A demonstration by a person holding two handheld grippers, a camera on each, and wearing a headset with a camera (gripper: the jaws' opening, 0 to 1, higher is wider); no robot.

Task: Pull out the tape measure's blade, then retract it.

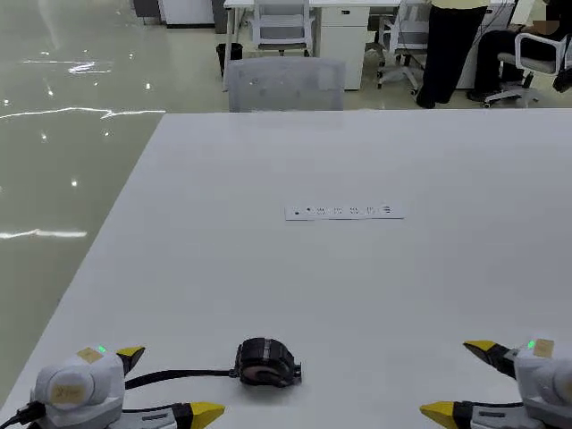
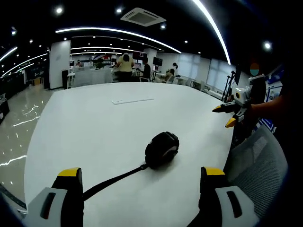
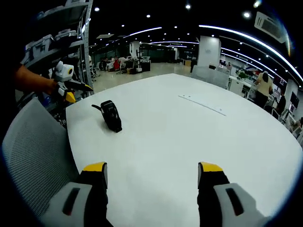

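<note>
A black tape measure [image 1: 266,363] lies on the white table near its front edge, with a black strap trailing left from it. In the left gripper view the tape measure [image 2: 161,148] sits just ahead, and its strap runs back between the yellow-tipped jaws. My left gripper [image 1: 170,384] is open at the bottom left, a short way left of the tape measure. At the bottom right my right gripper [image 1: 465,380] is open, well apart from it. The right gripper view has the tape measure [image 3: 111,115] far off to the left.
A flush socket strip [image 1: 344,212] is set into the middle of the table [image 1: 357,277]. A grey mesh chair [image 1: 286,85] stands at the far edge. Beyond it are desks, office chairs and a standing person [image 1: 451,45]. Shiny floor lies to the left.
</note>
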